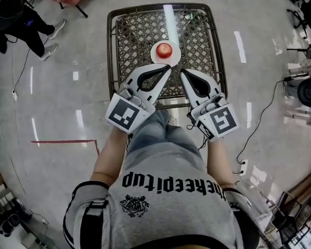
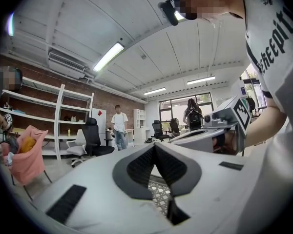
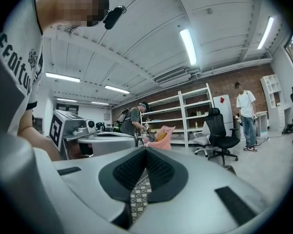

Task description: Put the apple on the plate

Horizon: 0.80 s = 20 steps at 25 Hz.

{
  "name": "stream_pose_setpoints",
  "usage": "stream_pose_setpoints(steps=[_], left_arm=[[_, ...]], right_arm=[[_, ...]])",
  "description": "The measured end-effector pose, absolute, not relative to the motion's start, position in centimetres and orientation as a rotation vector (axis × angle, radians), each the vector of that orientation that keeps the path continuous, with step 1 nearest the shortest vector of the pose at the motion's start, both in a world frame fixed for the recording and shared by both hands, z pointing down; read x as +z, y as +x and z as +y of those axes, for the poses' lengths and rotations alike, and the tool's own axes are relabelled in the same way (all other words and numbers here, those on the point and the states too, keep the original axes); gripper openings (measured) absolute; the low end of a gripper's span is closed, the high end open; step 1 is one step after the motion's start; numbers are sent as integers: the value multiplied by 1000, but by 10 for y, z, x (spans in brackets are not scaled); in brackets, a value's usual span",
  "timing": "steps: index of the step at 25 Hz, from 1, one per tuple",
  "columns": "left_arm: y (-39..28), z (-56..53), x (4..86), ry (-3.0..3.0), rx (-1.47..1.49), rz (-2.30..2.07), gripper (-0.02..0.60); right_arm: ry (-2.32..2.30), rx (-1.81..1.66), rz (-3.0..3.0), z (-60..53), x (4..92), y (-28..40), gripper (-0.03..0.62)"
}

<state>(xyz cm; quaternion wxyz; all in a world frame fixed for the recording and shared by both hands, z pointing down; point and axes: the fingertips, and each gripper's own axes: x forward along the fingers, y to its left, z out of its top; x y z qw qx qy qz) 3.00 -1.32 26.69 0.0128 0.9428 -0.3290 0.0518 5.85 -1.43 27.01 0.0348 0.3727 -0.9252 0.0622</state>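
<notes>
A grey shirt [image 1: 166,191] is filling the bottom of the head view, with both forearms reaching out past it. Just beyond, the left tongs [image 1: 168,68] and the right tongs [image 1: 182,72] are angling inward over the near half of the lattice counter [image 1: 125,40]. Their tips are lying near each other and just short of the plate [image 1: 155,55].

Both tongs are closed on nothing. In the left gripper view the ribbed pads [image 2: 138,167] are meeting at the tip, with only lattice showing through the gap lower down. The right gripper view is showing the same.

Past the tips, the apple [image 1: 165,49] is sitting in the middle of the plate, near the counter's centre, so the placing itself looks done. What remains seems to be getting clear.

To do that well, the person should be keeping both tongs shut and drawing them up and straight back. The tips should be staying off the plate's near rim. A knock there could be sliding the plate on the open lattice or setting the round apple rolling.

Farther off, a person [image 1: 20,19] is standing on the glossy floor.
</notes>
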Motion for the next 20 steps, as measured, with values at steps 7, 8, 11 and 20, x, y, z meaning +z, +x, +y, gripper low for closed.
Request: stream_pose_setpoints(steps=[7, 8, 11, 20], left_arm=[[32, 0, 266, 2948, 165, -1023, 15], [33, 1, 266, 2948, 165, -1024, 15], [34, 4, 265, 2951, 162, -1022, 15], [36, 2, 261, 2961, 156, -1020, 15]], right_arm=[[1138, 167, -2849, -1, 269, 58, 0], [1136, 165, -2850, 0, 269, 58, 0], [1133, 158, -2854, 3, 267, 57, 0], [1129, 146, -2872, 0, 261, 57, 0]])
